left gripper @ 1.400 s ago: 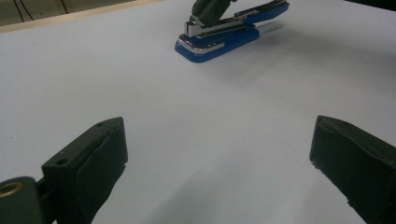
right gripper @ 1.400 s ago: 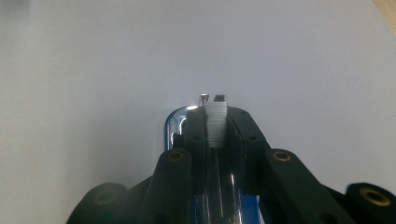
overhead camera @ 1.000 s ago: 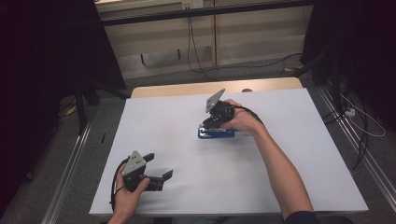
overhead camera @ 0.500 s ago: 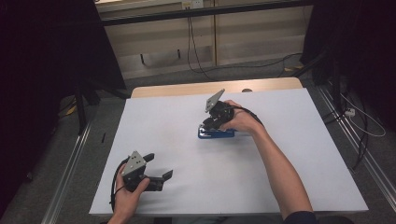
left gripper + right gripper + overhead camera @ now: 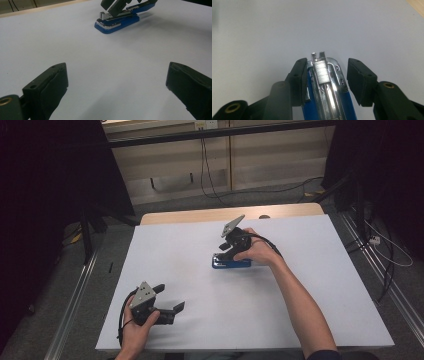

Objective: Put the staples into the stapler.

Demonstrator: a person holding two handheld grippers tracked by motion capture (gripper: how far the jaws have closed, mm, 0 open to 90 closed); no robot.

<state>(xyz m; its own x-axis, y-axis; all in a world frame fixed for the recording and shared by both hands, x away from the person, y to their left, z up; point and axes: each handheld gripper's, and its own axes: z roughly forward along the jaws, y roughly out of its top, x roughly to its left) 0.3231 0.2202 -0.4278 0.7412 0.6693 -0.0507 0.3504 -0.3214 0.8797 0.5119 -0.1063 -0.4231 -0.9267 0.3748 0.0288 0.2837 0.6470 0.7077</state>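
A blue stapler with its chrome staple rail exposed lies flat on the white table top, right of centre. My right gripper is over its front end and its jaws have just been opening. In the right gripper view they straddle the stapler: one pad rests against its side and the other stands clear of it. My left gripper lies near the front left corner, jaws wide apart with nothing between them, pointing toward the stapler.
A strip of bare wood runs along the table's far edge. Metal rails flank both sides of the table, and cables lie on the floor behind. Dark curtains stand at the left and right.
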